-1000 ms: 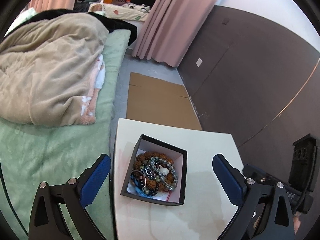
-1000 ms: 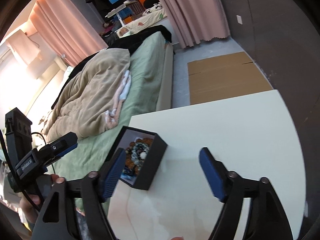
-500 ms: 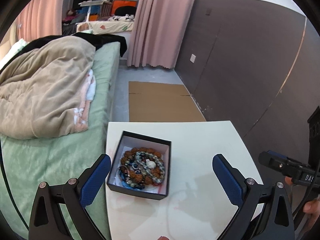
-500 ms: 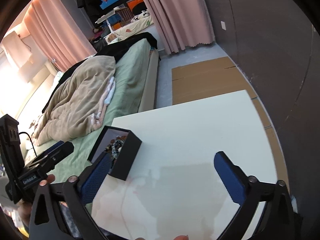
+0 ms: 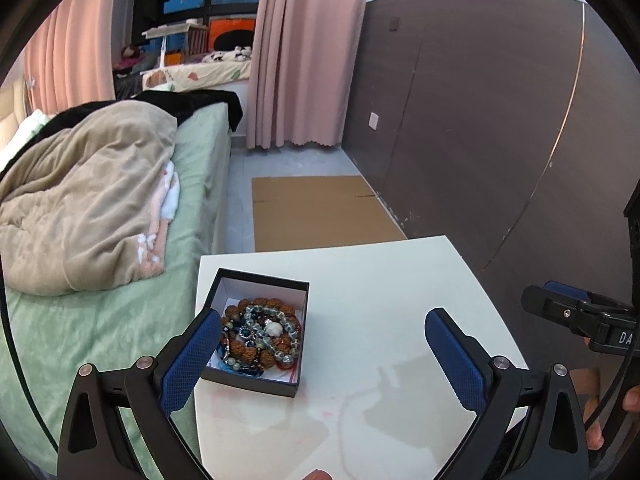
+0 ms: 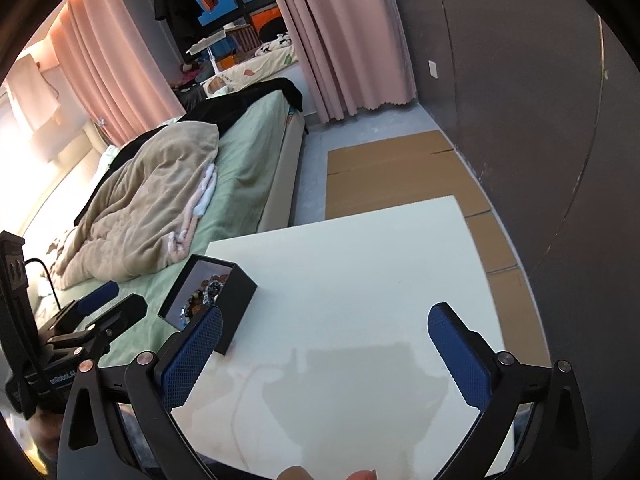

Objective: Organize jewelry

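Observation:
A small black box [image 5: 298, 364] with a white lining stands near the left edge of the white table [image 5: 380, 280]. It holds a heap of bead bracelets [image 5: 260, 334], brown, clear and blue. My left gripper [image 5: 324, 360] is open and empty, above the table in front of the box. My right gripper [image 6: 326, 358] is open and empty, to the right of the box [image 6: 236, 300]. In the left wrist view the right gripper [image 5: 576, 312] shows at the right edge. In the right wrist view the left gripper [image 6: 100, 312] shows at the left.
A bed [image 5: 120, 320] with a beige blanket [image 5: 88, 200] lies close along the table's left side. A dark wall panel [image 5: 500, 120] is on the right. Flat cardboard [image 5: 316, 212] lies on the floor beyond the table. Pink curtains [image 5: 304, 52] hang at the back.
Both grippers have pulled back and tilted up, so the box looks smaller and farther left. The right gripper has swung to the right, away from the box. Both stay open.

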A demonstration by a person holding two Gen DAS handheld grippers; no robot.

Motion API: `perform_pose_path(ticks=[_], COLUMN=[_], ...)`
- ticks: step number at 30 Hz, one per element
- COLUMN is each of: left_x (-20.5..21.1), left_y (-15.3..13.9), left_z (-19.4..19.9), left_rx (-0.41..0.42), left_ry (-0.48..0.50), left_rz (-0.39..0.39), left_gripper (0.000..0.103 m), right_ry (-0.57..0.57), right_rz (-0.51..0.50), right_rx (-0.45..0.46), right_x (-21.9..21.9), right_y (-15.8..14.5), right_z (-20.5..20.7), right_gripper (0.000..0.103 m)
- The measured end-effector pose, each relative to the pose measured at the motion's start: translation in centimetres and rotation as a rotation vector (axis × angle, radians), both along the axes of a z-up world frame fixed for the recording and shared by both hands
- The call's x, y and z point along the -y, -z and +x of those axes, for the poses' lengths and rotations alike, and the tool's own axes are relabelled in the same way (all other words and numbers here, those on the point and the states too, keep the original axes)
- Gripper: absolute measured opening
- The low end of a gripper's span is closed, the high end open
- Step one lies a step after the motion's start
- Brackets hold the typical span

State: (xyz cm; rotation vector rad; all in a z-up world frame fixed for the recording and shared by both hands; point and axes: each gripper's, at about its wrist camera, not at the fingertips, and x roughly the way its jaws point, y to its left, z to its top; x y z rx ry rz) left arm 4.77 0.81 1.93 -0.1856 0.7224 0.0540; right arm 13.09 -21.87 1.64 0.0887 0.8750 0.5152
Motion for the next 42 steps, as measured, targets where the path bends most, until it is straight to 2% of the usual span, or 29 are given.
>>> perform_pose_path(ticks=[20, 42], left_x=[0.9, 0.8], left_y=[-0.7, -0.9], left_z=[-0.9, -1.3], left_rx=[0.039, 0.049], left_ry=[-0.016, -0.021], left_rz=[0.048, 0.050], left_gripper=[0.101, 0.101], right_ry=[-0.043, -0.051], right_rz=[0.017, 0.020], right_rx=[0.092, 0.106], right_x=[1.5, 1.7], right_y=[-1.5, -1.6], right_z=[-1.7, -2.0], right_gripper=[0.103, 0.103])
